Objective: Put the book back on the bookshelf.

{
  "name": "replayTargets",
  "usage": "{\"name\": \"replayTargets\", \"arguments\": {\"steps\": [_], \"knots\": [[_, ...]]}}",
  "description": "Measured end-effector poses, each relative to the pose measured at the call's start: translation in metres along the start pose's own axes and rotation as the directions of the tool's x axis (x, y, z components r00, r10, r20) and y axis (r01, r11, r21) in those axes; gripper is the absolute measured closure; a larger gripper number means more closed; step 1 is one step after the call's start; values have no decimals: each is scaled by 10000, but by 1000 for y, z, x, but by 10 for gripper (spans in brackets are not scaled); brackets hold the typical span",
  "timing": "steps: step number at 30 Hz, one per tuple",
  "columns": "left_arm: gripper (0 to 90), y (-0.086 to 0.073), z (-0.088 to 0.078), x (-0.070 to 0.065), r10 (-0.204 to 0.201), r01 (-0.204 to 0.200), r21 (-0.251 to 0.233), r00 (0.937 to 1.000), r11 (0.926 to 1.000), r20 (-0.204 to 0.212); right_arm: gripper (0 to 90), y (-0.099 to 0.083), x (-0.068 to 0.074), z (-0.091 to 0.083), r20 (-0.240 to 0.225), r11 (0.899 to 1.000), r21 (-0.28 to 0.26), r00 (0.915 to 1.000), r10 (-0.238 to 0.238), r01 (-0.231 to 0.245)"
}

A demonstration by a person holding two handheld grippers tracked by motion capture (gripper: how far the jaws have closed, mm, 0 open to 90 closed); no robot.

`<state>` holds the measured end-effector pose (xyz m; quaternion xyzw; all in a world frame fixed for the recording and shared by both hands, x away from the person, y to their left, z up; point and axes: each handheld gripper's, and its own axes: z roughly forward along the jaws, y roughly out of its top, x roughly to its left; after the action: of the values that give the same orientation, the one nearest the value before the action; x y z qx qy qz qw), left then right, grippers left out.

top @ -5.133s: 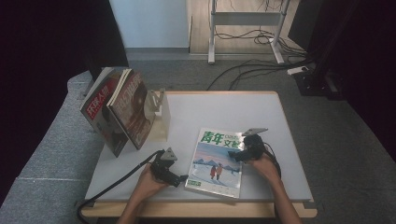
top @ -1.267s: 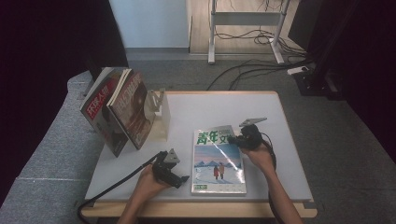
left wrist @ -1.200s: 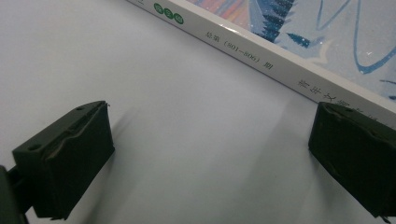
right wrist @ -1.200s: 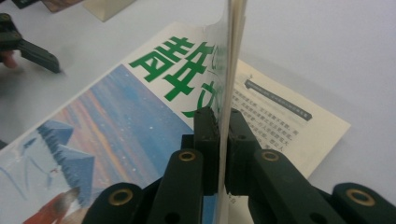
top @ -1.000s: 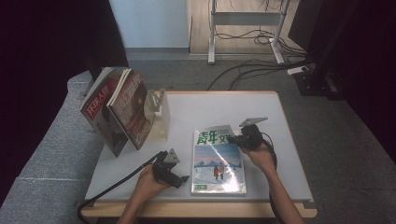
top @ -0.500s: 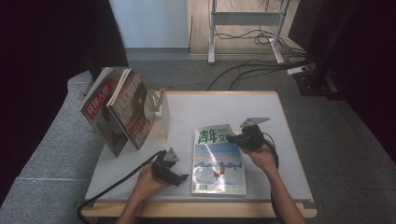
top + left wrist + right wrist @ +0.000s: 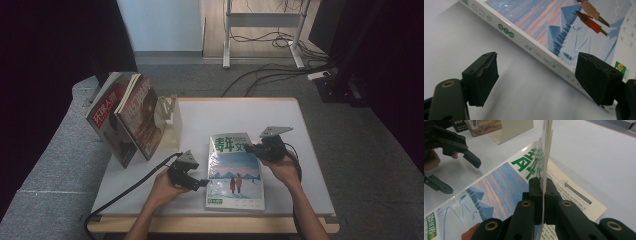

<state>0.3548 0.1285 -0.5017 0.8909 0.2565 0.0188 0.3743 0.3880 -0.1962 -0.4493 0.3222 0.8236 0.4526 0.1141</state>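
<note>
A magazine [image 7: 235, 175] with a snowy blue cover and green title lies mid-table. My right gripper [image 7: 249, 147] is shut on the cover's right edge near the top. In the right gripper view that gripper [image 7: 543, 182] pinches the cover and a few pages [image 7: 547, 142], which stand up on edge over a printed inner page [image 7: 574, 192]. My left gripper [image 7: 202, 183] sits at the magazine's spine. Its jaws have just been closing and stand open [image 7: 537, 60], with the white spine [image 7: 534, 47] running between them, untouched.
Two magazines [image 7: 127, 117] lean against a cream bookend [image 7: 173, 127] at the table's back left. The white table [image 7: 300, 165] has free surface to the right and behind. A grey padded surface [image 7: 55, 170] borders the left side.
The right gripper has raised the cover's right edge a little. The left gripper has lifted slightly beside the spine and its jaws have narrowed. Since the oldest frame the magazine has been straightened.
</note>
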Motion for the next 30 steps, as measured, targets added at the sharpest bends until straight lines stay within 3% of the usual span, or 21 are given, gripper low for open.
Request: {"name": "replayTargets", "arguments": {"steps": [7,9,12,16,30], "knots": [[194,0,12,-2,-87,94,-83,9964,9999,840,864,1,3,-8,32,9997,-173,9999,-148,148],[207,0,14,-4,-6,14,-87,9953,10000,965,864,2,5,-9,47,9996,-171,9998,-204,205],[190,6,20,-8,160,-197,367,9950,9991,982,864,3,6,-9,66,9996,-155,9997,-252,253],[214,7,21,-6,-43,-13,416,9909,9991,1344,864,3,7,-13,40,9994,-213,9996,-271,271],[339,5,22,-2,-425,313,606,9803,9977,1928,861,3,7,-17,-211,9988,-410,9994,-273,264]]}}
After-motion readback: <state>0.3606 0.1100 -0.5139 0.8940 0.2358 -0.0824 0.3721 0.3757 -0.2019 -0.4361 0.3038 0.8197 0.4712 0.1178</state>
